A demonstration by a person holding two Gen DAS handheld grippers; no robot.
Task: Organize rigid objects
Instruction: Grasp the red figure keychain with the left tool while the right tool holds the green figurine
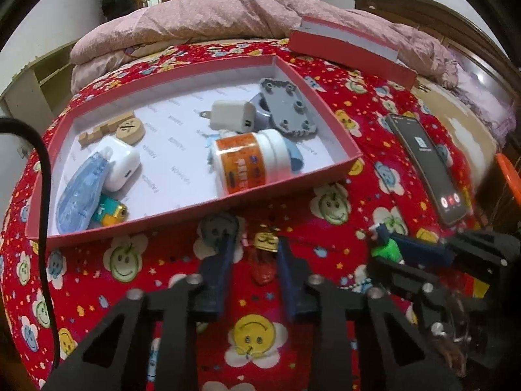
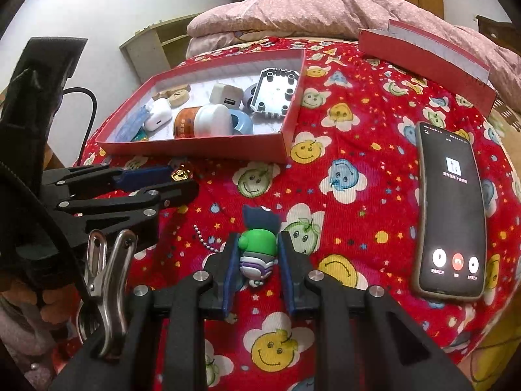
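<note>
Left tongs (image 1: 252, 254) clamped on a small gold-and-red charm (image 1: 265, 254); right tongs (image 2: 257, 254) clamped on a green-bodied toy figure (image 2: 257, 244). The open red cardboard box (image 1: 208, 210) lies just ahead of both on the bed, nearer the left.

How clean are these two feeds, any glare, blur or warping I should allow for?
Left wrist view: fisheye bows the red cardboard tray; dark corners; the small red-and-gold charm between the fingers is soft. Right wrist view: the black smartphone curves, its screen bright but readable; the green toy figure is sharp.

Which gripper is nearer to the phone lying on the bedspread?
Right. The right gripper, shut on the green figure, sits beside the phone; the left gripper is farther, beyond it.
</note>
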